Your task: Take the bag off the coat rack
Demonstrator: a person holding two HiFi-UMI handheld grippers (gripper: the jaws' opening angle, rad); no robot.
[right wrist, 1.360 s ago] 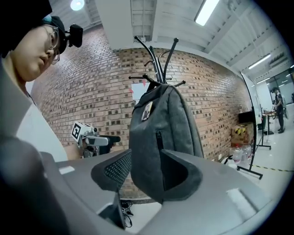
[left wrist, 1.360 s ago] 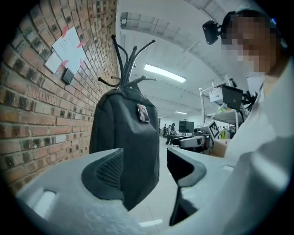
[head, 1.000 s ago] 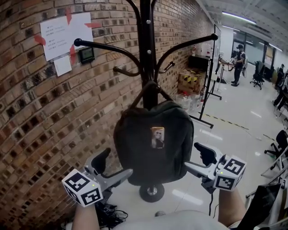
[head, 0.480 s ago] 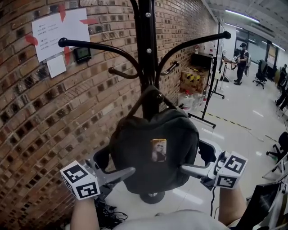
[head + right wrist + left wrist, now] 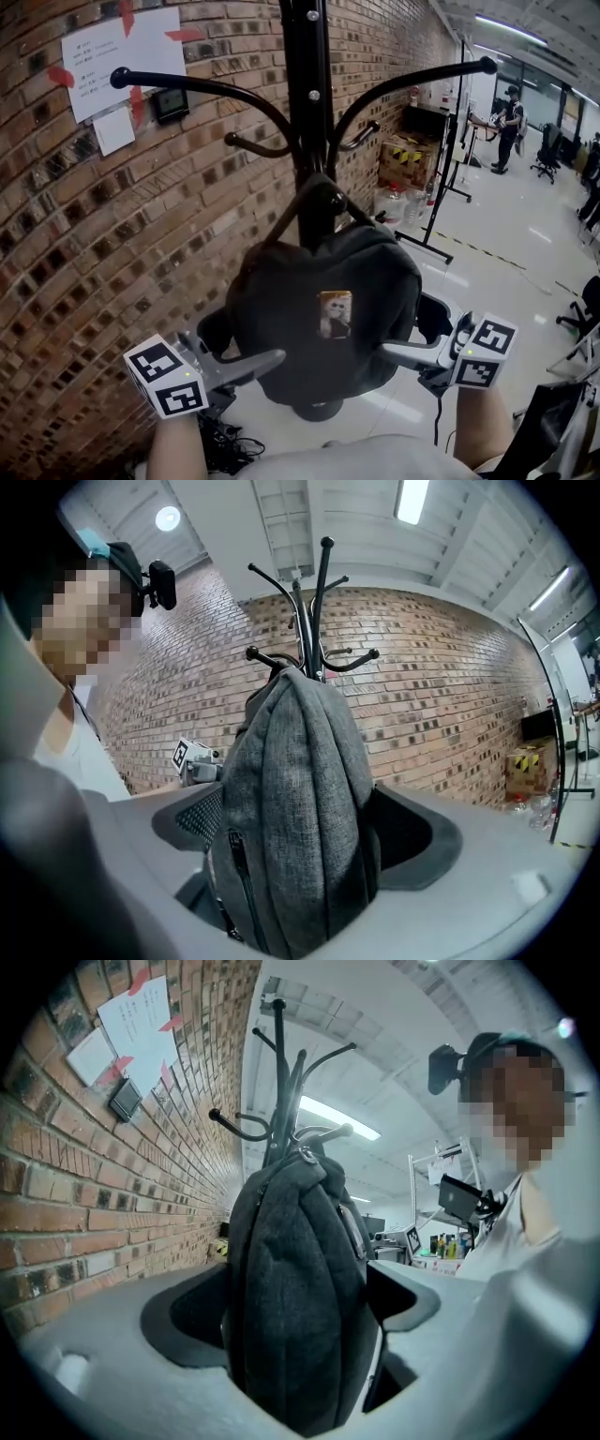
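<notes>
Head view has the dark bag (image 5: 323, 319) hanging on the coat rack (image 5: 309, 94), its strap (image 5: 319, 187) looped up at the pole, though the exact hook is hidden. Left tool (image 5: 246, 342) and right tool (image 5: 410, 333) sit level at either side, each spread wide with a flank of the bag between its jaws. The right one's jaws have just been opening, and neither looks clamped yet. So this is the grab being lined up. Next, I reckon, both must close on the fabric and lift until the strap clears its hook. No desk here: glossy pale floor (image 5: 506, 244), the rack's round base (image 5: 319, 410), a brick wall (image 5: 112, 234) with taped papers (image 5: 117, 52), and boxes (image 5: 405, 161) further back.
</notes>
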